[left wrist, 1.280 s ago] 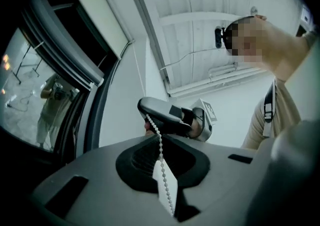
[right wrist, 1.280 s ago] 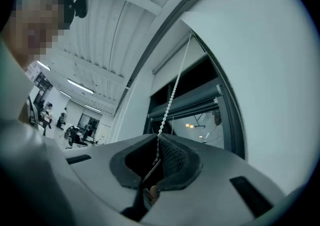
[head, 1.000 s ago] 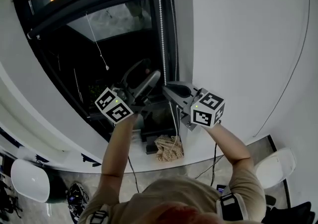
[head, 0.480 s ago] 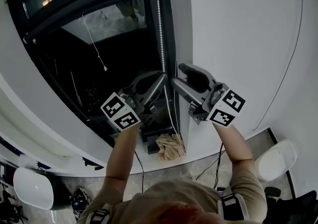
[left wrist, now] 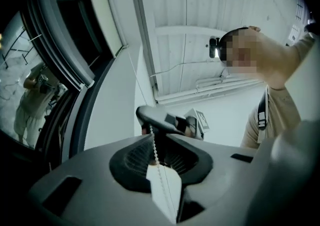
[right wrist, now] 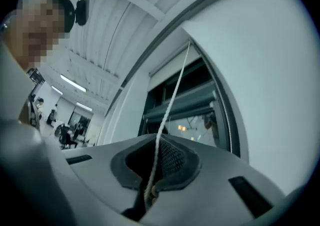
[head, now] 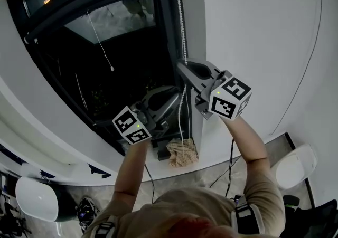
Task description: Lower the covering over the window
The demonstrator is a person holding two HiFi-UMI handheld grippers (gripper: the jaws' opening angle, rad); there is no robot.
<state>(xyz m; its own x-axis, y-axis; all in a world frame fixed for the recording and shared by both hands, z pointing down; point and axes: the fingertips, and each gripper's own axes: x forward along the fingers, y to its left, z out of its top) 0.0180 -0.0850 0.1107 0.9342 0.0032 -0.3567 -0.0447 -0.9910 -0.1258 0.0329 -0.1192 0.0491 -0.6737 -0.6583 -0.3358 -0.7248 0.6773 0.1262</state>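
A person stands at a tall dark window (head: 121,57) set in a white wall (head: 253,31), a gripper in each hand, arms raised. The roller blind (head: 95,2) sits rolled up near the top of the frame, covering only the highest strip of glass. A white bead chain (head: 179,15) hangs down the window's right edge. The right gripper (head: 182,67) is the higher one, its jaws pressed together on the chain. Just below, the left gripper (head: 177,100) points up at a slant; its jaws have just been closing and now stand narrow, pinching the same chain between their pale pads. A beige bundle of cloth (head: 182,152) lies on the sill below.
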